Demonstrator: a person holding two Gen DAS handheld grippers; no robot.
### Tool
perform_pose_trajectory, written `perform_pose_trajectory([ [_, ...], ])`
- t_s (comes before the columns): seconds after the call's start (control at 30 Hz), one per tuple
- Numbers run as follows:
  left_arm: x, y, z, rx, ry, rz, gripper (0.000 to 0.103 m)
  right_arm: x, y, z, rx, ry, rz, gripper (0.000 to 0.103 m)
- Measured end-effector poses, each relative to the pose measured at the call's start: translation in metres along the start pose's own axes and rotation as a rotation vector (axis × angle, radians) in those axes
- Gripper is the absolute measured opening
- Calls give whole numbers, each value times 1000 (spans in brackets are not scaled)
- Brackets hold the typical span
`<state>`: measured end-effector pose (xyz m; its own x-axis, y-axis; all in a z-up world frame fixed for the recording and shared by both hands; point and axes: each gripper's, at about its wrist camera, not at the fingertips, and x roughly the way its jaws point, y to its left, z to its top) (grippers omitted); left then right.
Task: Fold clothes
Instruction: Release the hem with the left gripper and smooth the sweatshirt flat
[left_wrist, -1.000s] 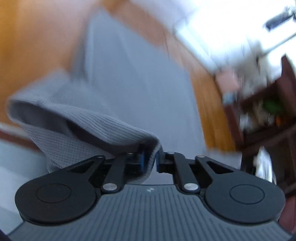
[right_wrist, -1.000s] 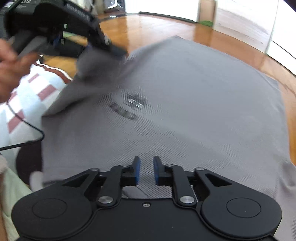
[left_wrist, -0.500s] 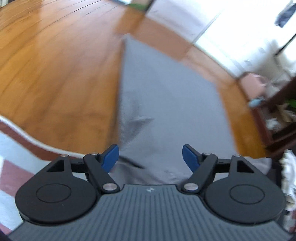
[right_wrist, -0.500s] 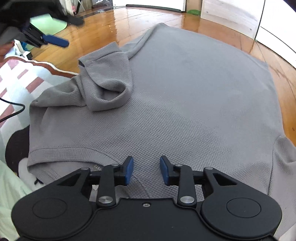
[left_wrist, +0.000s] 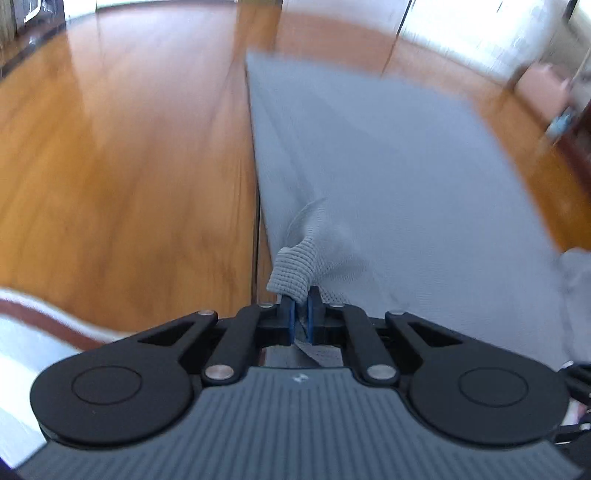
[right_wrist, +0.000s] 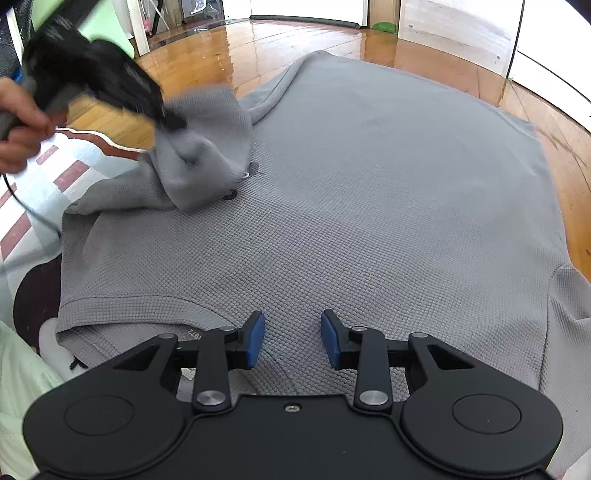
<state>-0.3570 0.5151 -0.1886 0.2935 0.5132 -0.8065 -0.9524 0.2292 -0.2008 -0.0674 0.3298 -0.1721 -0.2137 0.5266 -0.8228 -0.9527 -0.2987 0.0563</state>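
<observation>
Nearest us, the right claw (right_wrist: 292, 339) hovers over the collar end of the grey shirt (right_wrist: 369, 206), jaws easing apart with nothing between them, likely lining up a pinch. The shirt lies spread across the wooden floor (right_wrist: 229, 48). Further left, the left claw (left_wrist: 300, 312) is clamped on the bunched sleeve (right_wrist: 207, 155), raised off the shirt, presumably to swing it inward for a fold.

Waffle-knit grey shirt (right_wrist: 369, 206), glossy wood floor (right_wrist: 229, 48)
</observation>
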Motion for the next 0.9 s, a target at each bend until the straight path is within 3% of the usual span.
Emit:
perform_pose_trajectory([
  [0.07,-25,23,13,-50,-82,36,5,1,0,-2,1,-8,4,39],
  [0.13,-44,56,26,-101,-148,129,5,1,-1,-4,-8,-10,9,41],
  [0.23,-45,124,36,-218,-160,241,6,1,-3,-3,-20,3,19,45],
  [0.3,-31,178,37,-388,-170,224,6,1,-6,-1,-15,18,22,50],
  [0.33,-25,199,34,-465,-180,270,6,2,-6,-1,-16,24,21,52],
  [0.47,-15,231,21,-602,-112,315,9,2,-6,-2,-38,43,16,63],
  [0.5,-19,227,15,-601,-126,257,18,2,-5,-4,-49,44,15,64],
  [0.53,-22,221,12,-582,-123,217,35,1,-5,-5,-55,41,13,65],
  [0.6,-17,200,18,-497,-85,166,49,0,-6,-6,-48,36,12,65],
  [0.67,-8,168,20,-365,-74,154,50,-1,-7,-6,-31,31,11,65],
  [0.77,0,134,22,-163,-66,184,65,0,-3,-5,-34,29,2,66],
  [0.9,14,116,22,-41,-69,165,87,0,-2,-5,-28,32,-3,66],
])
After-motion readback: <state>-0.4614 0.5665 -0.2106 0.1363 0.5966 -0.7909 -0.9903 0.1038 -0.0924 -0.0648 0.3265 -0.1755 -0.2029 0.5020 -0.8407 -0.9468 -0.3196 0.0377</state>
